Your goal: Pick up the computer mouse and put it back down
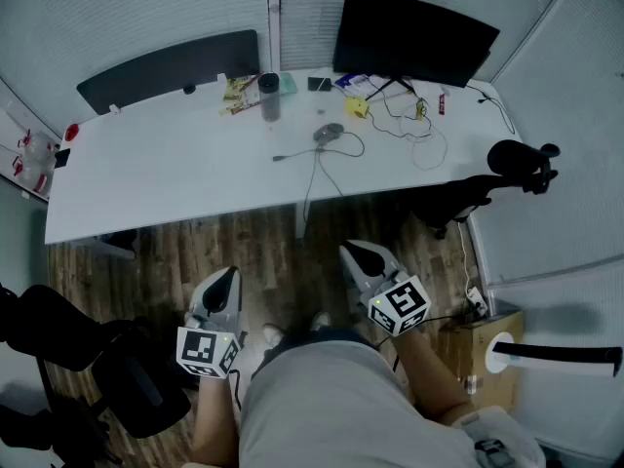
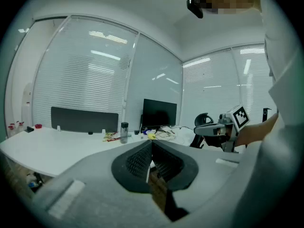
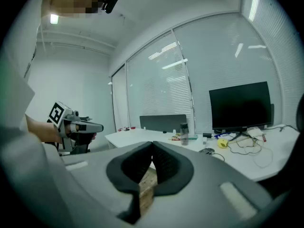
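Down by the person's lap, over the wood floor (image 1: pixel 261 247), the left gripper (image 1: pixel 225 277) and right gripper (image 1: pixel 357 253) hover side by side, each with its jaws pressed together on nothing, both well short of the bench (image 1: pixel 166 169). Farther out, the mouse (image 1: pixel 329 133) lies near the bench's middle, apart from both grippers, its cable (image 1: pixel 314 178) running toward the near edge. Behind it stand a bottle (image 1: pixel 269 97) and a dark monitor (image 1: pixel 409 37).
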